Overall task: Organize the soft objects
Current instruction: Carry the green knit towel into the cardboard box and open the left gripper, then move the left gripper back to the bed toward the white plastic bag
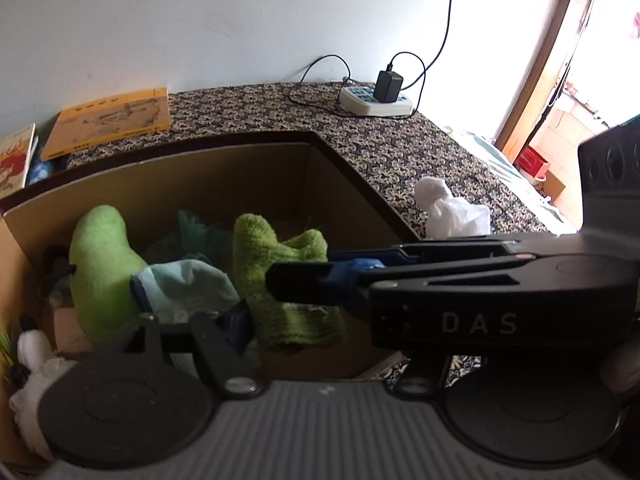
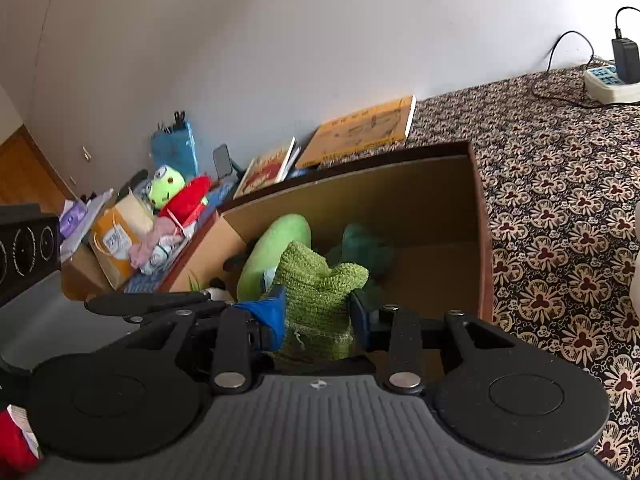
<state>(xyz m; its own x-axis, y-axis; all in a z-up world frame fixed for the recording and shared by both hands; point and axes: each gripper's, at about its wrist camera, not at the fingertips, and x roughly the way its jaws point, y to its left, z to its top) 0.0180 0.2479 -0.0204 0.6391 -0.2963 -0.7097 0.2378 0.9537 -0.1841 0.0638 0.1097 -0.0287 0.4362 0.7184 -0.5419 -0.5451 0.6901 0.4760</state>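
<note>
Green knit sock (image 2: 316, 292) hangs over the cardboard box (image 2: 482, 240), clamped betw. the right gripper (image 2: 318, 316) fingers. Left gripper (image 1: 240, 312) has its fingers apart, nothing pressed betw. them; the sock drapes just beside its blue pad. Box sits on the patterned counter (image 2: 560, 200) w/ a green plush (image 1: 100, 264) and a light-blue cloth (image 1: 188, 284) inside. White plastic bag (image 1: 452, 208) lies on the counter right of the box.

A lived-in home room: floral brown patterned cloth (image 2: 560, 208), yellow paperback book (image 2: 360, 128), white power strip (image 1: 376, 102), green frog plush toy (image 2: 166, 186).
</note>
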